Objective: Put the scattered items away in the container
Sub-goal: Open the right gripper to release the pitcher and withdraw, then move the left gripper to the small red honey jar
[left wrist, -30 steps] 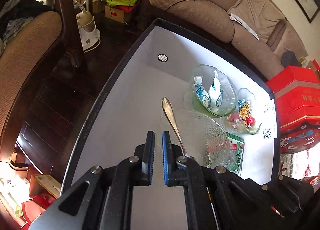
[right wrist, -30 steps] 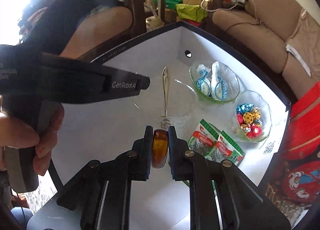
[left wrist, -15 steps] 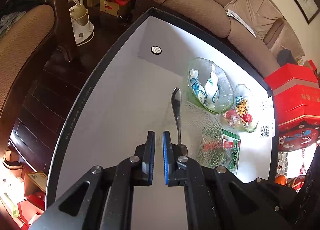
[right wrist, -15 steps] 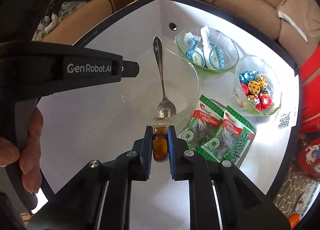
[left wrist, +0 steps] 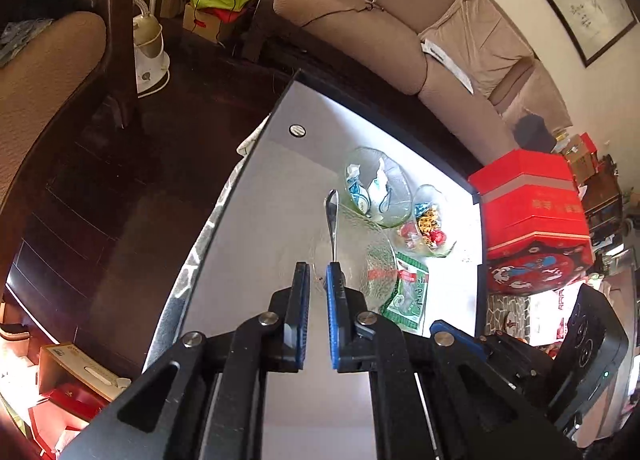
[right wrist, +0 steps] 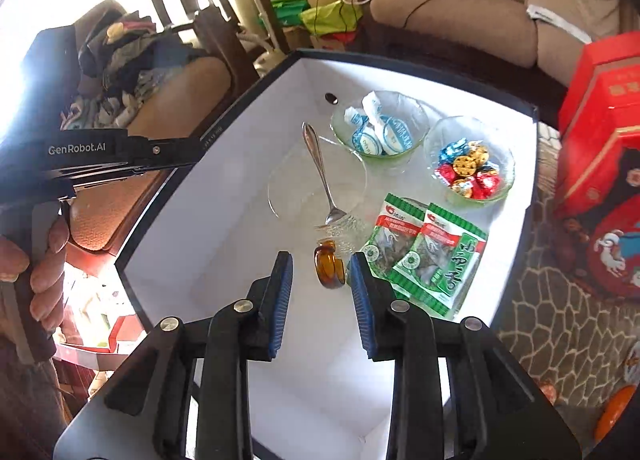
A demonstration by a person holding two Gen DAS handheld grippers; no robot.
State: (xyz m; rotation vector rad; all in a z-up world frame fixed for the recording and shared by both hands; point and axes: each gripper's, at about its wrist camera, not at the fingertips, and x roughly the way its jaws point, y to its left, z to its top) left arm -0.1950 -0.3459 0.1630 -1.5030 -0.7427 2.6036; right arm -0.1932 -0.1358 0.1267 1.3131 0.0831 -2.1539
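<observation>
A small amber bottle (right wrist: 329, 266) lies on the white table just in front of a clear glass bowl (right wrist: 316, 183) that holds a metal spoon (right wrist: 320, 171). My right gripper (right wrist: 320, 280) is open, its pads on either side of the bottle and apart from it. My left gripper (left wrist: 318, 284) is empty with its pads a narrow gap apart, held above the table's left part; the bowl (left wrist: 360, 256) and spoon (left wrist: 332, 215) lie ahead of it. The left gripper body (right wrist: 100, 155) shows at the left of the right wrist view.
A green glass bowl (right wrist: 416, 111) holds white-blue packets and another bowl (right wrist: 504, 155) holds foil sweets. Two green snack packets (right wrist: 424, 252) lie right of the bottle. Red boxes (right wrist: 600, 119) stand at the right, a sofa (left wrist: 400, 27) behind, a chair (left wrist: 52, 71) left.
My right gripper has opened and let go of the amber bottle, which now lies on the table by the clear bowl. Both grippers have pulled back and up.
</observation>
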